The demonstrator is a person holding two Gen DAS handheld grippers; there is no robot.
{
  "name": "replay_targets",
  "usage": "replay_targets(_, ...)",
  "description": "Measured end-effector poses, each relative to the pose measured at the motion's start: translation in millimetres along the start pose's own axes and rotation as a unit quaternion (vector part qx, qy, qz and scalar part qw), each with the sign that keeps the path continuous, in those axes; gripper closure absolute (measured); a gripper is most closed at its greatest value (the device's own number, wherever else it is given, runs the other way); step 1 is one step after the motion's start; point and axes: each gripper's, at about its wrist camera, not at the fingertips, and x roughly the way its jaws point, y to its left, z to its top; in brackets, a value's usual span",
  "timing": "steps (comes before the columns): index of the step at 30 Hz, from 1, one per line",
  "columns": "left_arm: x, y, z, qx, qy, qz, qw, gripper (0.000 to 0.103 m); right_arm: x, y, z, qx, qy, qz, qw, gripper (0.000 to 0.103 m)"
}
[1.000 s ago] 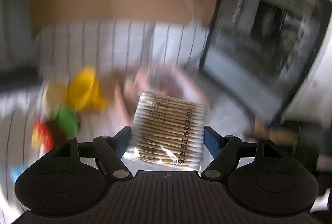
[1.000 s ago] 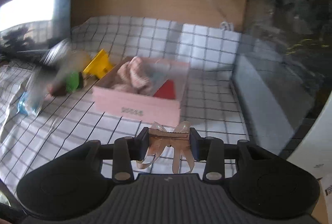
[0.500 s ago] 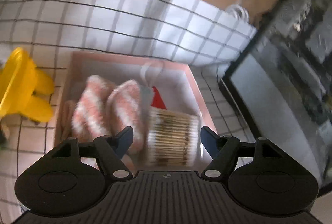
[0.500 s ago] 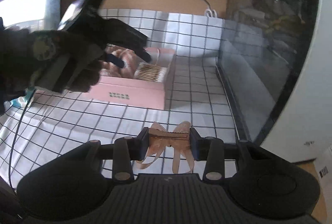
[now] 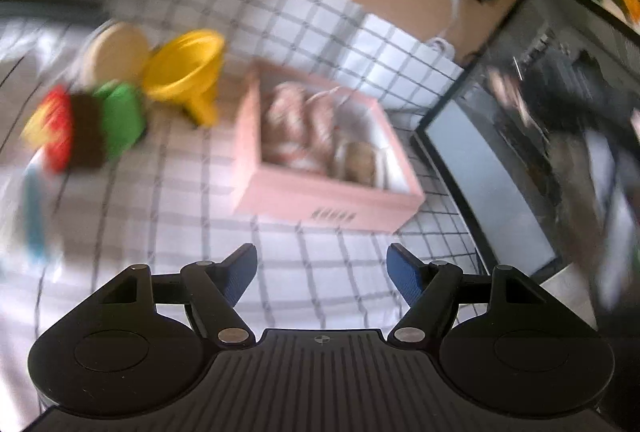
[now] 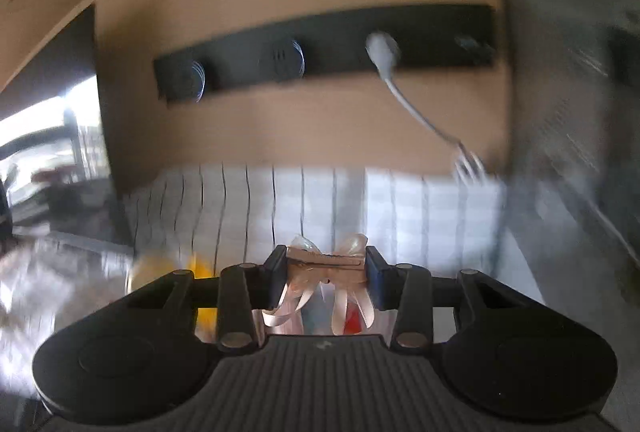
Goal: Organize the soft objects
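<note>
A pink box [image 5: 320, 200] stands on the checked cloth ahead of my left gripper [image 5: 322, 270], which is open and empty. Inside the box lie pink-and-white striped socks [image 5: 298, 124] and the pack of cotton swabs [image 5: 360, 160] at its right end. My right gripper [image 6: 326, 268] is shut on a pale pink ribbon bow [image 6: 326, 266] on a clip, held up facing the back wall. The box is hidden below the right gripper; only a bit of red [image 6: 354, 320] shows under the bow.
A yellow funnel [image 5: 186, 70], a round beige lid [image 5: 116, 52] and a red, brown and green soft toy [image 5: 86, 128] lie left of the box. A dark glass-fronted appliance [image 5: 540, 136] stands at the right. A black socket strip [image 6: 320, 56] with a white cable is on the wall.
My left gripper let go of the cotton swab pack into the box and pulled back, open. My right gripper has tilted up and moved forward over the box with the bow.
</note>
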Motion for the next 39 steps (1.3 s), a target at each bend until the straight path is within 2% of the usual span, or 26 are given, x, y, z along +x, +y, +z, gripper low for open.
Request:
replay_targets(2, -15.0, 12.6, -13.4, -0.016, 0.002, 0.011, 0.9998, 0.027, 37.2, 3.7, 24.3, 0.0, 0.017, 0.0, 1.0, 0.045)
replay_targets(4, -26.1, 23.9, -24.1, -0.017, 0.003, 0.042, 0.999, 0.027, 60.8, 3.1, 36.1, 0.009, 0.037, -0.019, 0.999, 0.045)
replay_targets(7, -37.2, 42.7, -39.5, -0.015, 0.014, 0.107, 0.994, 0.027, 61.8, -1.4, 37.5, 0.025, 0.04, -0.023, 0.999, 0.042)
replay_targets(9, -41.1, 59.3, -49.2, -0.038, 0.019, 0.126, 0.9911, 0.027, 55.7, -6.2, 31.2, 0.039, 0.041, -0.007, 0.998, 0.035)
replay_targets(12, -43.0, 82.1, -58.8, -0.082, 0.026, 0.131, 0.9877, 0.027, 60.2, -13.2, 24.7, 0.059, 0.052, 0.016, 0.997, 0.035)
replay_targets(15, -40.2, 92.3, -58.9, -0.111, 0.026, 0.127, 0.9854, 0.027, 76.7, -10.8, 30.3, 0.07, 0.065, 0.005, 0.995, 0.035)
replay_targets(18, -42.7, 90.6, -56.0, -0.105, 0.02, 0.117, 0.9874, 0.027, 87.2, -6.2, 34.3, 0.082, 0.078, 0.003, 0.994, 0.035)
replay_targets(22, -42.1, 86.4, -55.2, -0.089, 0.018, 0.108, 0.99, 0.027, 84.4, 10.8, 23.8, 0.052, 0.092, 0.013, 0.994, 0.035)
replay_targets(25, -39.4, 90.2, -56.8, -0.094, 0.022, 0.109, 0.9893, 0.027, 82.8, 34.8, 5.2, 0.006, 0.117, 0.023, 0.993, 0.035)
replay_targets(29, -42.4, 96.2, -54.8, -0.099, 0.022, 0.113, 0.9884, 0.027, 92.9, 85.5, -16.9, -0.07, 0.139, 0.056, 0.986, 0.035)
replay_targets(35, -60.6, 103.5, -57.0, -0.098, 0.012, 0.116, 0.9884, 0.027, 146.8, 146.8, -14.0, -0.074, 0.16, 0.076, 0.981, 0.035)
replay_targets(39, -74.3, 112.1, -71.9, -0.106, 0.011, 0.105, 0.9888, 0.027, 207.1, 180.0, -10.6, -0.074, 0.179, 0.053, 0.98, 0.039)
